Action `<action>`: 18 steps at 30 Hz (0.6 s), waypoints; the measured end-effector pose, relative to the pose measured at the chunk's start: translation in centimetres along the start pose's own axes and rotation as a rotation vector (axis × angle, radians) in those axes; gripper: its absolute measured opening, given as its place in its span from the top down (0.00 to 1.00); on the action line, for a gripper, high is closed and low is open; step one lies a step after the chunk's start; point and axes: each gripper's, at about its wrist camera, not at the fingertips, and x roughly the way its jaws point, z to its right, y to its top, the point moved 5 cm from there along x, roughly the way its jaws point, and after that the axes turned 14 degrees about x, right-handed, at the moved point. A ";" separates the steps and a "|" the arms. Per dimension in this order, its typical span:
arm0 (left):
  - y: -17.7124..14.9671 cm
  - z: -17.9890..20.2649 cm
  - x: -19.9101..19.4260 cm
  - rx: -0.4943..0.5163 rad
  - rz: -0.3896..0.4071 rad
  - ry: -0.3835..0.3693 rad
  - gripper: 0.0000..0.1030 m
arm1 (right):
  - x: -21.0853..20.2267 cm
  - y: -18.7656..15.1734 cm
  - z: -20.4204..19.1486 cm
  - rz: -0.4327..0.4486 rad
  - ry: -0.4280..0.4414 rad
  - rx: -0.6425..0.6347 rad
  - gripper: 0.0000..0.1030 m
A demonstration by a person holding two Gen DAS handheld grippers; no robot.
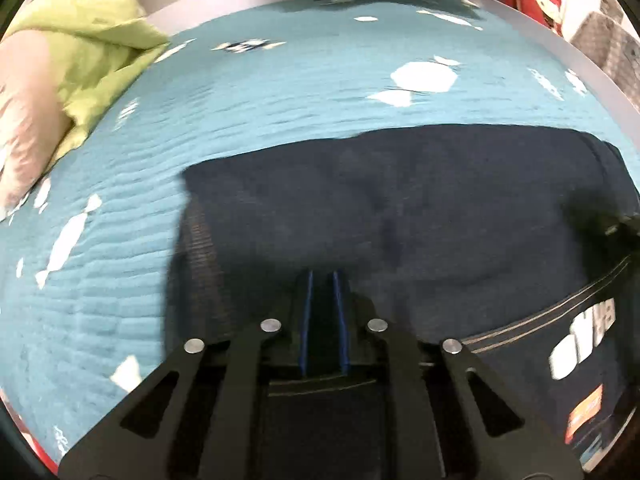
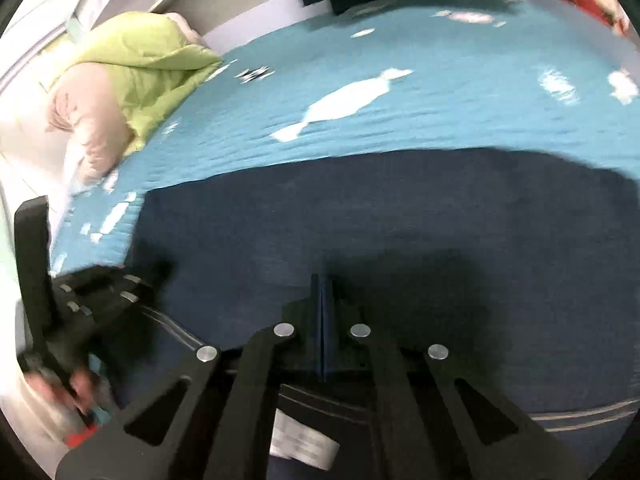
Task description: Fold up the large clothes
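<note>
- Left wrist view: the left claw point(image 1: 322, 280) hangs over a dark navy garment point(image 1: 400, 208) spread on the bed point(image 1: 260, 92); its blue pads stand a narrow slot apart with dark cloth showing between them, apparently pinching a fold, though blur leaves this uncertain.
- Right wrist view: the right claw point(image 2: 322, 284) has its pads pressed together; whether a thin layer of the garment point(image 2: 400, 216) is caught between them cannot be told.
- Location of the work: the garment lies on the near part of the teal bedcover, its far edge straight and level; a green quilt point(image 1: 96, 36) sits bunched at the bed's far left.
- Progress, as a judgement: the garment appears laid flat and at least partly doubled over, with a striped band and white lettering point(image 1: 580, 340) exposed near the claws; further folds into a compact stack seem left to do.
- Differences between views: only the left view shows the lettering and an orange tag; only the right view shows a white care label point(image 2: 302, 446) and the other claw point(image 2: 108, 292) at far left.
</note>
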 end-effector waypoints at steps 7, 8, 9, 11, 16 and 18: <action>-1.3 -2.5 1.1 -0.047 -0.034 0.041 0.98 | -1.3 0.8 11.5 0.073 -0.030 0.269 1.00; -1.0 -2.2 0.8 -0.035 -0.047 0.062 0.98 | -1.8 1.1 11.2 0.068 -0.040 0.310 1.00; -0.6 -2.3 0.1 -0.049 -0.040 0.042 0.97 | -2.3 1.4 10.5 0.078 -0.033 0.315 0.96; 0.5 -2.6 -2.0 -0.080 0.030 -0.003 0.97 | -4.2 2.5 7.5 0.145 0.052 0.272 0.96; 4.2 -1.0 -3.8 -0.023 0.117 -0.017 0.97 | -3.5 5.3 -0.8 0.186 0.204 0.114 0.95; 5.9 0.1 -2.5 -0.024 0.122 -0.026 0.97 | -0.7 6.1 -3.8 0.145 0.246 0.072 0.95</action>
